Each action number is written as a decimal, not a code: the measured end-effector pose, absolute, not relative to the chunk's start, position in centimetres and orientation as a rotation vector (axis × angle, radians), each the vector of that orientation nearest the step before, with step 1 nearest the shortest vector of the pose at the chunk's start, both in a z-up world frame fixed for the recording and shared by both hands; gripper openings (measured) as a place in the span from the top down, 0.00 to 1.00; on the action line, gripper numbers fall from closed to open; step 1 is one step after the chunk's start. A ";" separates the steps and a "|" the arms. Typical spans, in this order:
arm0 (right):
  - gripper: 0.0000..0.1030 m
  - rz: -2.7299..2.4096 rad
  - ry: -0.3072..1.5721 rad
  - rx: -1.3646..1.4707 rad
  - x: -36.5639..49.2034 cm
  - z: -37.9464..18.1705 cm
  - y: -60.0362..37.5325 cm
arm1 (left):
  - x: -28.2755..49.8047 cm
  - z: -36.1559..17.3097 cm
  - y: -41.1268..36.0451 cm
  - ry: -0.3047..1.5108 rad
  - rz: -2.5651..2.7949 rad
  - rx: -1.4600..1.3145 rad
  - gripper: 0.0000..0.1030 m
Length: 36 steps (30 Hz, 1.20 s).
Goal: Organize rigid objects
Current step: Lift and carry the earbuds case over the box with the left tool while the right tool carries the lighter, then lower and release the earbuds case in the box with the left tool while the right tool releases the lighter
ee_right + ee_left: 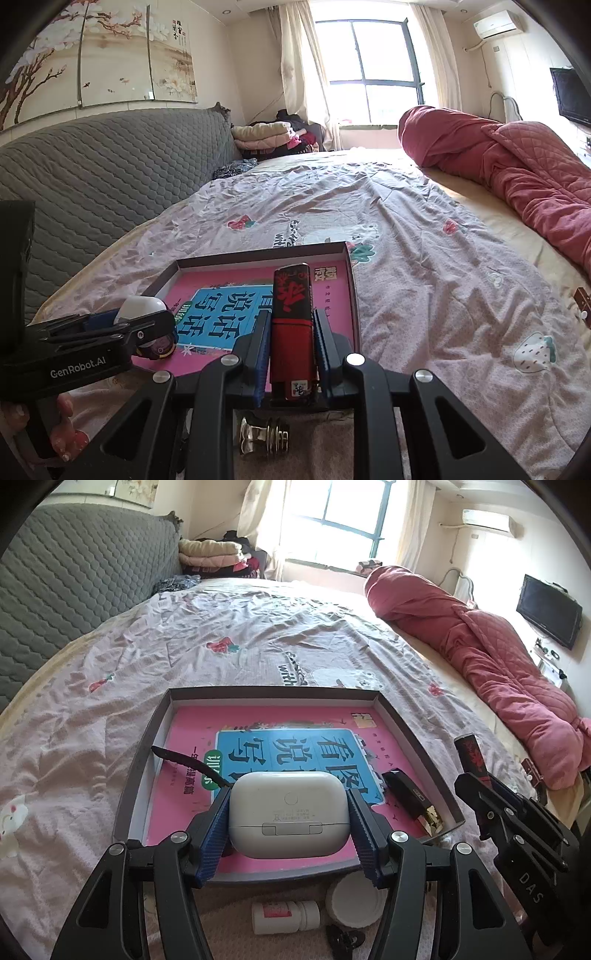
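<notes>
Clamping the white, rounded plastic earbud case (pixel 289 814) across its short ends, the left tool (pixel 289 812) holds it just above the pink-covered book (pixel 192 738) lying in the shallow grey cardboard box lid (pixel 144 746) on the bed. The case is judged light, rigid and smooth; its curved shell could slip, so the ribbed blue pads (pixel 216 825) should stay on the flat flanks, clear of the hinge facing the tool. The right tool (pixel 291 343) is closed on a red-and-black rectangular lighter (pixel 291 325), gripped along its long sides with the top pointing ahead, over the near edge of the same lid. This item is likewise judged stiff and light. A black-and-gold lighter (pixel 410 797) already lies in the lid, ahead and right of the left tool; a small white bottle (pixel 284 917) rests beneath it.
</notes>
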State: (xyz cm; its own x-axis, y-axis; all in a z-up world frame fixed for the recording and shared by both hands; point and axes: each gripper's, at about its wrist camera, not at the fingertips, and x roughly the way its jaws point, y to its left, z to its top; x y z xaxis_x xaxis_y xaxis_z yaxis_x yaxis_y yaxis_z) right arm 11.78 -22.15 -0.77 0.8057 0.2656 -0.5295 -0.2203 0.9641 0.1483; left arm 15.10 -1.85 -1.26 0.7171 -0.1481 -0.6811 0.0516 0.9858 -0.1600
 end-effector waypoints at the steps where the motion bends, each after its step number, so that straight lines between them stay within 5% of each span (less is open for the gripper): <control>1: 0.78 0.262 0.579 0.080 11.8 -0.8 -22.1 | 15.2 -1.4 -1.9 0.765 -0.111 -0.136 0.40; 36: 0.78 0.292 0.693 0.047 15.1 -4.2 -20.8 | 17.9 -6.0 -4.0 0.885 -0.136 -0.094 0.40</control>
